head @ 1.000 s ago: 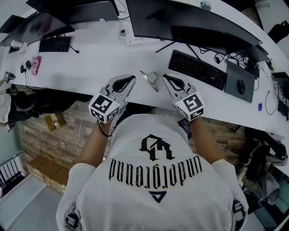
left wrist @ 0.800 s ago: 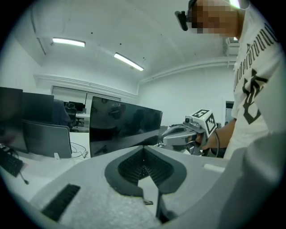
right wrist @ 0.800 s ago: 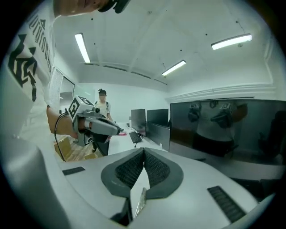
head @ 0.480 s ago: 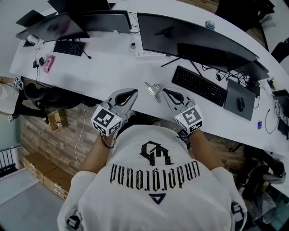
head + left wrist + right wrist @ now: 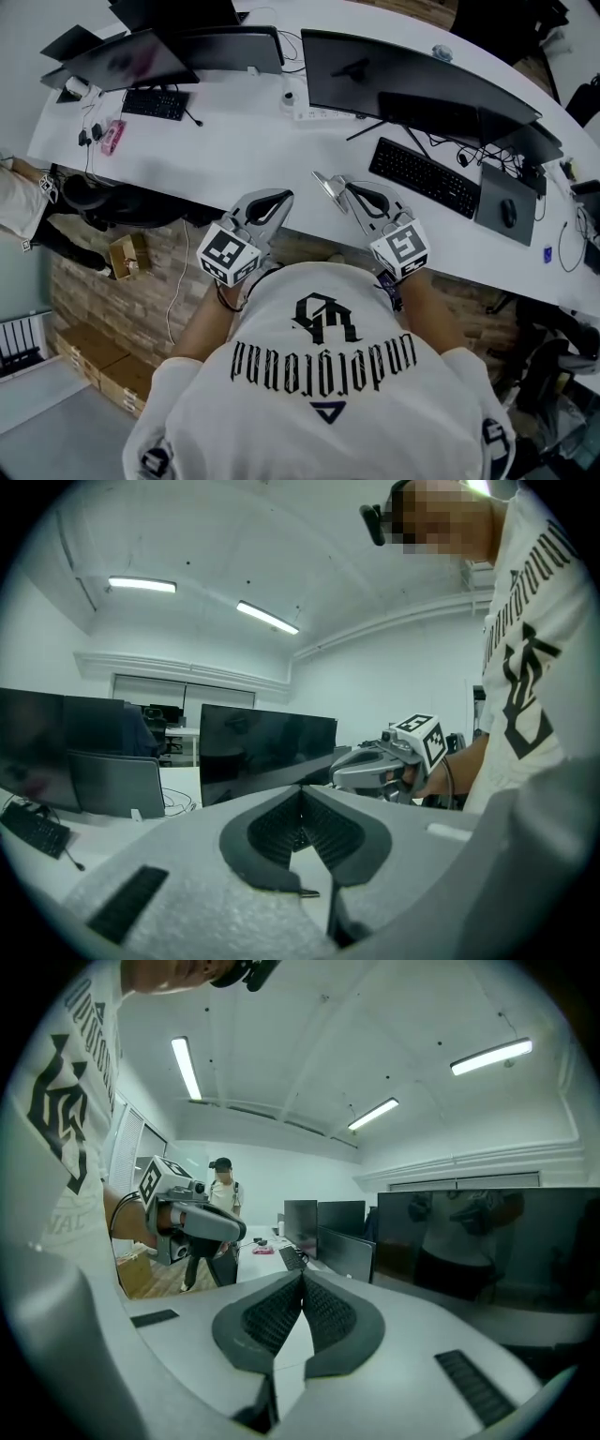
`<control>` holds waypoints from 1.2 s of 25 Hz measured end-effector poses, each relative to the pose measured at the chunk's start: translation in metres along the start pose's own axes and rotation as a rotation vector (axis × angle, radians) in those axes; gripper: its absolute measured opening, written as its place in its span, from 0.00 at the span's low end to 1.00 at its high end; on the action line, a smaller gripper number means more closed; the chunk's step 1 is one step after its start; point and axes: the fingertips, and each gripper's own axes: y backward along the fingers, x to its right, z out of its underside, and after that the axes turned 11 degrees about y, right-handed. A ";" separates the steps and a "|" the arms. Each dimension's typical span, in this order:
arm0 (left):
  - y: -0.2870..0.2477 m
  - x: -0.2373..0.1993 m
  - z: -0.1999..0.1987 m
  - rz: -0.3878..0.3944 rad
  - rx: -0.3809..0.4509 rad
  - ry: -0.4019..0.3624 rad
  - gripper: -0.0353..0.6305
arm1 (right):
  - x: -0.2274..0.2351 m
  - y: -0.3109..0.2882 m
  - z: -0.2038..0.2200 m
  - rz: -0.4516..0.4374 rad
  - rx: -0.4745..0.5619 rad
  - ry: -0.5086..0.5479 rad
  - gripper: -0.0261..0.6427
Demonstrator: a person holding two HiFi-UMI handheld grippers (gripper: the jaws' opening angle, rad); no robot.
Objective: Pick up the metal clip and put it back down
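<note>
"Where was the small silver metal clip (image 5: 325,182)?"

"On the white worktop (image 5: 216,141), just at the right gripper's (image 5: 347,187) 9 o'clock. That one and the left gripper (image 5: 284,196) were pressed together, holding nothing."

"How would it feel?"

"Light, stiff and slippery, I think. Pinch its thin edge."

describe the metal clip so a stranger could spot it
On the long curved white desk, look along the near edge. The small shiny silver metal clip sits just left of the tip of the right gripper, the only bare-metal thing among black keyboards.
</note>
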 end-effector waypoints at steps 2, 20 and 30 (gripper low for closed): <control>0.008 -0.001 0.002 0.023 0.000 0.007 0.08 | -0.006 -0.001 -0.008 0.026 0.004 0.002 0.06; 0.134 -0.020 0.027 0.185 -0.023 0.025 0.08 | -0.115 -0.024 -0.066 0.187 -0.030 0.019 0.06; 0.171 -0.007 0.034 0.251 -0.015 0.004 0.08 | -0.167 -0.020 -0.082 0.233 -0.048 0.016 0.06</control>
